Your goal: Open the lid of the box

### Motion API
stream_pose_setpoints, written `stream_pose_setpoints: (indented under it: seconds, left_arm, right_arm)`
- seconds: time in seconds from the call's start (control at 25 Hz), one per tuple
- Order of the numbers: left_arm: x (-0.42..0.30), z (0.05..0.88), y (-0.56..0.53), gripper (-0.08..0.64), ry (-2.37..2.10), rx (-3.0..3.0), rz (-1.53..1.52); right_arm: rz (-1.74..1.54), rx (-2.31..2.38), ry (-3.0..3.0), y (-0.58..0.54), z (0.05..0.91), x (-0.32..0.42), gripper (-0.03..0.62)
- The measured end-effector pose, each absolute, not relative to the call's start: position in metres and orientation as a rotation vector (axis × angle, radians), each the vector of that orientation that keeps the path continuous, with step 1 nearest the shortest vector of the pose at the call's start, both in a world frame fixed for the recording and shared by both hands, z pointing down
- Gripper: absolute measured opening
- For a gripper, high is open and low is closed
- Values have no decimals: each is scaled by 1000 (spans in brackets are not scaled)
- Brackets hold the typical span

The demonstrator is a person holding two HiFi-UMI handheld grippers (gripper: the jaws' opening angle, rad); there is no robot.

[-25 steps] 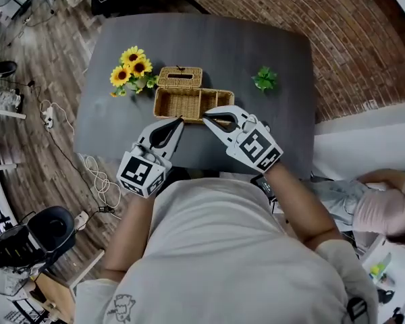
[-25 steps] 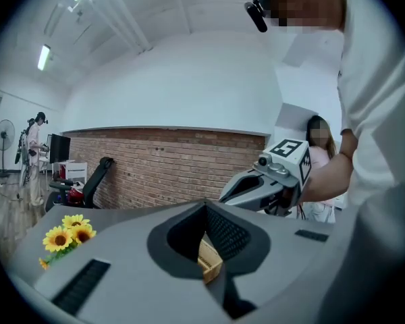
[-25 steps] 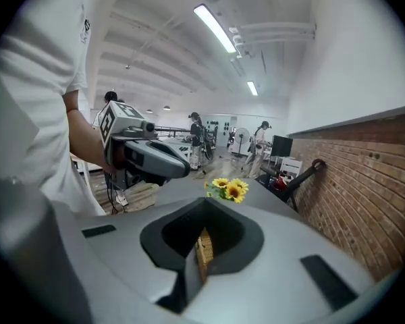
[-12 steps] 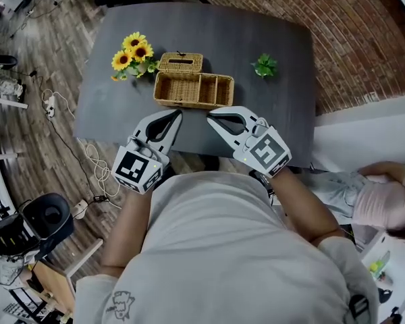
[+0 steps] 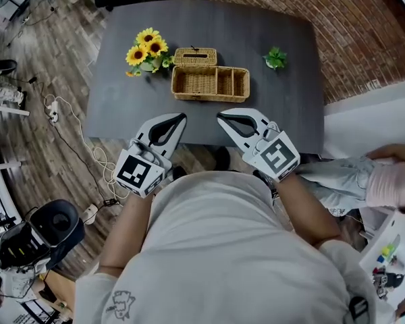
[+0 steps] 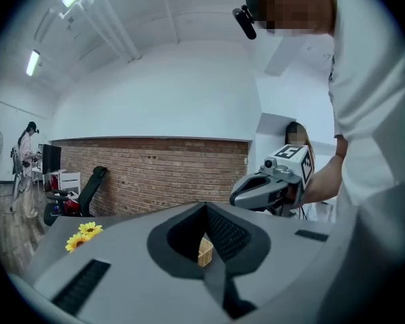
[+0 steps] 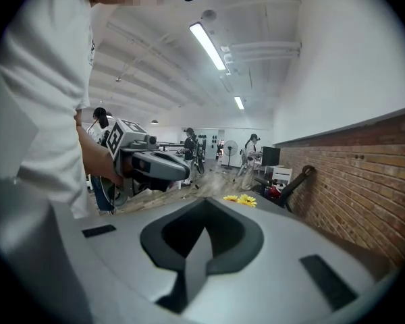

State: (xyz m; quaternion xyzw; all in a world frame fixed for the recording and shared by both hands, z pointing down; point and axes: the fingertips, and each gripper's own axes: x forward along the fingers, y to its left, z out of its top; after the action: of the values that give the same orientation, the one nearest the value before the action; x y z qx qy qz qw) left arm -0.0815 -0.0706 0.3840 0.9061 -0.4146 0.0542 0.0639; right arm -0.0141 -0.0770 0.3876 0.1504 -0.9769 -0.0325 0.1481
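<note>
The wicker box sits near the middle of the dark table, its compartments uncovered. Its lid is open, behind the box's left part and touching the rear edge. Sunflowers stand just beside the lid on the left, and a small green plant sits well apart on the right. At the table's near edge, the left gripper and right gripper hang apart from the box, each with jaws clenched together on nothing
</note>
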Motion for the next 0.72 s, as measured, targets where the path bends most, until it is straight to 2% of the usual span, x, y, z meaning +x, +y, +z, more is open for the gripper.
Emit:
stream_pose_setpoints:
  seconds: [0.36, 0.72]
  left_arm:
    - [-149, 379, -18, 11, -1161, 2768, 144]
    - [-175, 385, 18, 11, -1094, 2796, 108]
  right_arm:
    - [-72, 560, -2788, -28, 387, -71, 5]
    - [-65, 639, -2772, 15, 390, -97, 5]
